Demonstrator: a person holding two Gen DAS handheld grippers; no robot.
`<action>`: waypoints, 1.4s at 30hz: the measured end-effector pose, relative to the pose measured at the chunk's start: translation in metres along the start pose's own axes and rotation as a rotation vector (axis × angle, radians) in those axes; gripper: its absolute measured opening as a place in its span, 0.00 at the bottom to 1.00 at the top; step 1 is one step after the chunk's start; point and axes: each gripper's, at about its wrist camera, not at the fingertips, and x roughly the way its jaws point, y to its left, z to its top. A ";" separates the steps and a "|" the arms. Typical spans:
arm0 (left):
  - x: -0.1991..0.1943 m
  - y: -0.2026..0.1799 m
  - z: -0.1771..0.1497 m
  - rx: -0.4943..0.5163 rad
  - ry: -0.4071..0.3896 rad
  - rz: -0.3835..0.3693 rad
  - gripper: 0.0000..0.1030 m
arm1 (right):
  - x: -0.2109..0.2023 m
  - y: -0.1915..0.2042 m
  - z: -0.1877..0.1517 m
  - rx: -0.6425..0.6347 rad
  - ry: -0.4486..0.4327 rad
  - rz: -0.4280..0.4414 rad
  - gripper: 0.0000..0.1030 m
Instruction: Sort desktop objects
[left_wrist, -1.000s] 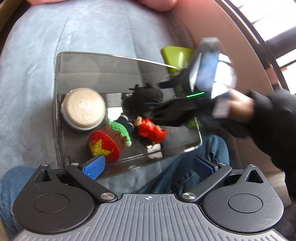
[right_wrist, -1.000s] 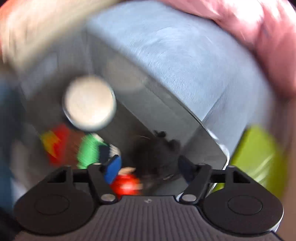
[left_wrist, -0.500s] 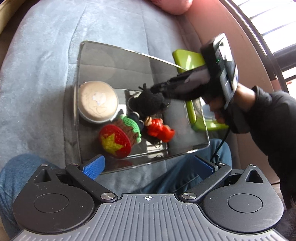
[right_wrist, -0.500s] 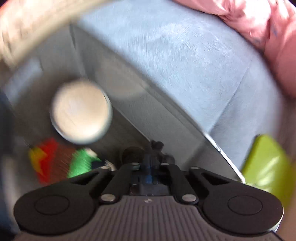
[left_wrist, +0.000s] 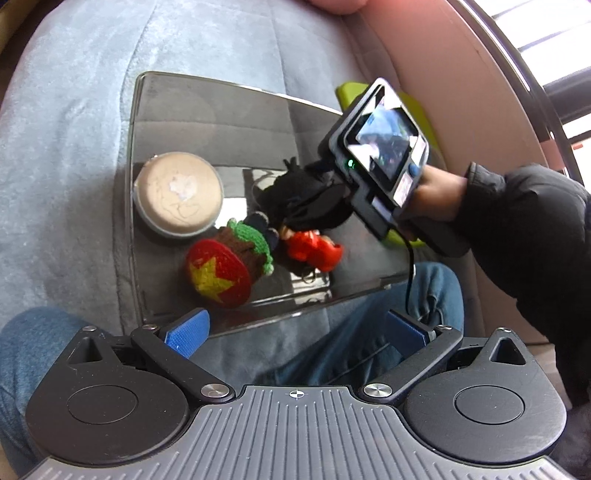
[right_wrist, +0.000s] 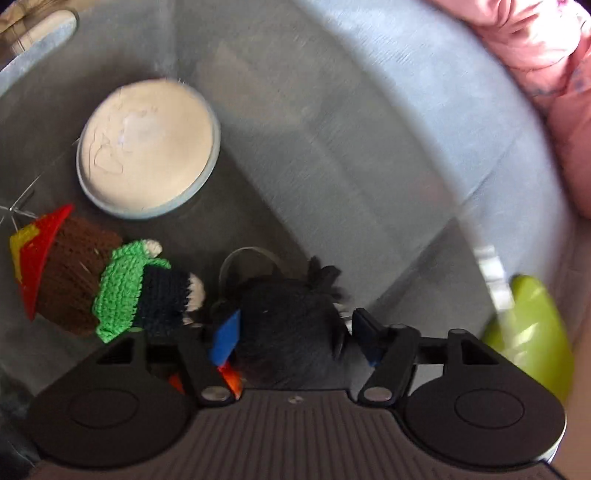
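A glass tray (left_wrist: 229, 107) lies on a grey-blue cushion. On it sit a round cream tin (left_wrist: 179, 194) (right_wrist: 147, 147), a crocheted doll with a red star hat (left_wrist: 225, 271) (right_wrist: 74, 280), and a doll with black hair and red clothes (left_wrist: 306, 221) (right_wrist: 291, 325). My right gripper (right_wrist: 295, 332) is open, its blue pads on either side of the black-haired doll's head. My left gripper (left_wrist: 295, 330) is open and empty, held back over the tray's near edge.
A lime-green container (left_wrist: 417, 110) (right_wrist: 532, 332) stands beyond the tray's right edge. Pink fabric (right_wrist: 546, 55) lies at the far right. Jeans-clad legs (left_wrist: 369, 332) are under the tray's near edge.
My right gripper was shut half a second ago and has opened, dropping lower around the black-haired doll's head. My left gripper has drifted slightly; the tray sits further right in its view.
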 end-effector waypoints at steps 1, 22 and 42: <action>-0.001 0.002 0.000 -0.008 -0.002 0.001 1.00 | -0.004 -0.003 0.000 0.021 -0.015 0.009 0.53; 0.015 -0.017 0.011 0.001 0.033 0.063 1.00 | -0.039 -0.042 -0.011 0.313 -0.204 0.310 0.67; 0.014 0.047 0.058 -0.220 -0.163 0.061 1.00 | -0.060 -0.084 -0.182 0.933 -0.431 0.475 0.32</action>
